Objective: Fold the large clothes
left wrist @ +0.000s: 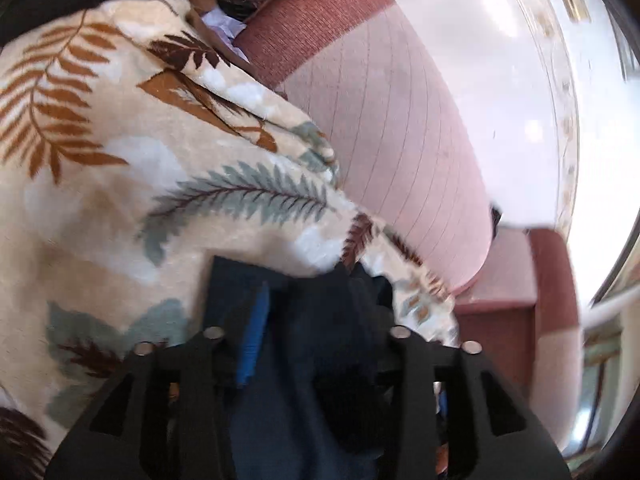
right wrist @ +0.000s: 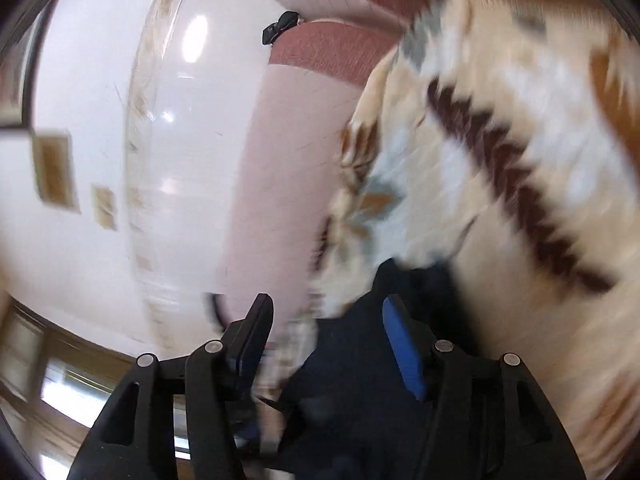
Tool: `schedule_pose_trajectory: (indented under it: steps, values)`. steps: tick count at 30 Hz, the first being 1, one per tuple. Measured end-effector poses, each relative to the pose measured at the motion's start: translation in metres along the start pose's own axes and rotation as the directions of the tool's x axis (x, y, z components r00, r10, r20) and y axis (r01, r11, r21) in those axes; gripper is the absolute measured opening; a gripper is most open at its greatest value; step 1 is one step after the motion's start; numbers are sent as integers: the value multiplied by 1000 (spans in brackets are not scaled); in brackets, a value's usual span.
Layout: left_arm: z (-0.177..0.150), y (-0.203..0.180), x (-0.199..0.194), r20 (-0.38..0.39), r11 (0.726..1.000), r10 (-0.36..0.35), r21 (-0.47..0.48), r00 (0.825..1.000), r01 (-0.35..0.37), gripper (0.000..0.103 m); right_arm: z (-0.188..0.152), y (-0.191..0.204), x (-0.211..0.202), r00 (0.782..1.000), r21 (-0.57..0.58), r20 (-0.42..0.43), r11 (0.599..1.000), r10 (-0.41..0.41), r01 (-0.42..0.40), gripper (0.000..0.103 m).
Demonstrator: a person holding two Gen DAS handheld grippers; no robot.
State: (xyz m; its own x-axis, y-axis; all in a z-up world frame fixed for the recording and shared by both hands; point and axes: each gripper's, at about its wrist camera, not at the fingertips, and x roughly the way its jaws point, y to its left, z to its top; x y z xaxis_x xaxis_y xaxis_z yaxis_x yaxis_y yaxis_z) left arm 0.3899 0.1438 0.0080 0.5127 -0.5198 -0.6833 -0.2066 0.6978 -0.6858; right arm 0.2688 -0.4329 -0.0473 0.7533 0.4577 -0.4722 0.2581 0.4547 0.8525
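A large cream blanket with brown and grey-green fern leaves [left wrist: 132,184] fills the left of the left wrist view and the right of the right wrist view [right wrist: 500,168], blurred there. Dark navy cloth [left wrist: 304,360] lies bunched between the fingers of my left gripper [left wrist: 304,296], whose tips are hidden under the blanket's edge, so its state is unclear. My right gripper [right wrist: 328,312] is open, with navy cloth [right wrist: 352,380] and the blanket's edge lying loose between its blue pads [right wrist: 402,352].
A pink and maroon sofa [left wrist: 400,140] lies under the blanket, with its armrest [left wrist: 552,288] at the right. It also shows in the right wrist view [right wrist: 288,168]. A small black object [right wrist: 280,28] sits by the sofa's edge. Glossy white floor [left wrist: 500,60] lies beyond.
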Motion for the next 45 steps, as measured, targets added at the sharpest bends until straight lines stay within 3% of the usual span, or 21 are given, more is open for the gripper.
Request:
schedule_pose_trajectory:
  steps: [3,9,10,11,12,13,16,18,20,22,27,30,33,34,35,36,37,38,40,43,45]
  values:
    - [-13,-6,14,-66,996,41,85,997,-36,49,-8,10,13,989,-135,-26,981,-143,138,60]
    - [-34,-29,65,-139,963,178,229,974,-143,55,-26,25,59,956,-311,-40,913,-290,263,59]
    - [-39,-34,70,-127,950,201,268,971,-162,51,-29,29,67,949,-359,-29,889,-315,284,52]
    - [-46,-43,73,-96,922,235,337,967,-190,36,-32,35,68,947,-410,-32,868,-320,279,41]
    - [-49,-47,73,-75,903,253,377,965,-207,10,-33,42,71,948,-450,-43,853,-316,264,7]
    - [-50,-51,72,-53,886,258,411,965,-214,5,-32,48,70,951,-477,-32,841,-308,256,7]
    - [-41,-43,62,11,909,219,360,976,-208,3,-16,55,36,991,-420,82,898,-109,134,6]
    - [-31,-30,67,24,920,245,310,969,-241,3,-4,39,35,989,-328,104,935,-108,137,6]
    - [-24,-10,77,-15,941,264,226,964,-254,3,3,14,49,981,-241,57,951,-185,194,7]
    - [-20,7,78,-59,965,229,147,972,-218,3,0,-15,66,958,-146,-28,950,-284,277,8]
    - [-16,15,51,-32,980,174,105,984,-170,14,-3,-17,39,973,-124,68,965,-222,229,22]
    - [-10,9,35,19,989,116,90,993,-117,14,1,-9,31,982,-139,70,973,-174,182,42]
    - [-10,-5,37,20,986,90,139,996,-92,40,0,3,44,974,-191,25,955,-227,228,64]
    - [-13,-12,45,14,977,124,172,992,-124,56,-1,6,52,966,-211,14,943,-259,256,64]
    - [-19,-19,54,11,962,173,211,985,-171,57,-5,10,58,960,-238,12,932,-279,274,64]
    - [-24,-26,63,4,945,211,254,977,-205,57,-9,17,63,958,-283,4,918,-287,277,53]
    - [-28,-29,69,2,932,236,282,972,-227,57,-11,24,67,956,-344,0,897,-294,276,26]
    - [-31,-34,77,23,906,283,320,959,-275,49,-14,31,66,955,-389,2,880,-297,274,8]
    - [-30,-39,85,64,878,327,349,943,-328,19,-10,37,54,970,-394,54,887,-237,239,6]
    - [-20,-26,91,71,893,344,283,936,-349,15,4,25,43,977,-309,120,929,-176,205,5]
    - [-13,-8,97,36,918,342,203,939,-342,15,10,4,62,967,-237,49,937,-251,255,6]
